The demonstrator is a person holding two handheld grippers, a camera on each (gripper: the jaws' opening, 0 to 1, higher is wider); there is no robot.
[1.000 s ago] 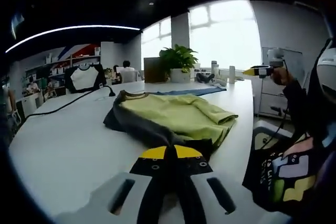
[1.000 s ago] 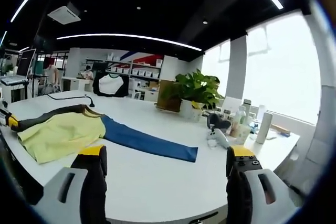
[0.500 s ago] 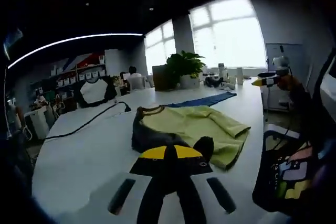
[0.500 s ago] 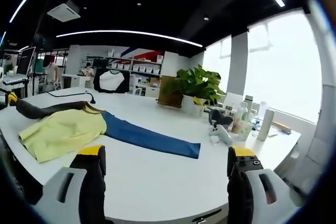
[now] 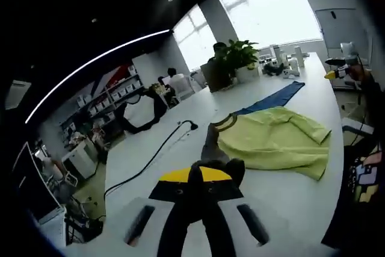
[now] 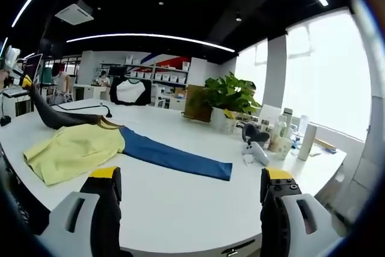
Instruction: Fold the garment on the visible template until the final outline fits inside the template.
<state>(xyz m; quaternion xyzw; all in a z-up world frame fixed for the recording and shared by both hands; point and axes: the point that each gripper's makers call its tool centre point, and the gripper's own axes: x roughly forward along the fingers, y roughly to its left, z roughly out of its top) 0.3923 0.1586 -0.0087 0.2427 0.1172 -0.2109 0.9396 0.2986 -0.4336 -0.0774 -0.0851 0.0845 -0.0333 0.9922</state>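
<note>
White table (image 6: 180,209), left tool (image 5: 201,179) pinching garment (image 5: 271,139) sleeve

Open-plan office or lab, long white table (image 6: 180,200), storage shelves (image 6: 157,77), potted plant (image 6: 225,103), large windows (image 6: 319,82)

Left gripper (image 5: 201,176) clamped on dark sleeve (image 5: 212,148) of yellow garment (image 5: 274,139).

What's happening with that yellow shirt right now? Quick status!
Left gripper shut on dark sleeve, lifting it. Right gripper open, holding nothing. Yellow shirt partly folded beside the blue strip. Black cable nearby.
</note>
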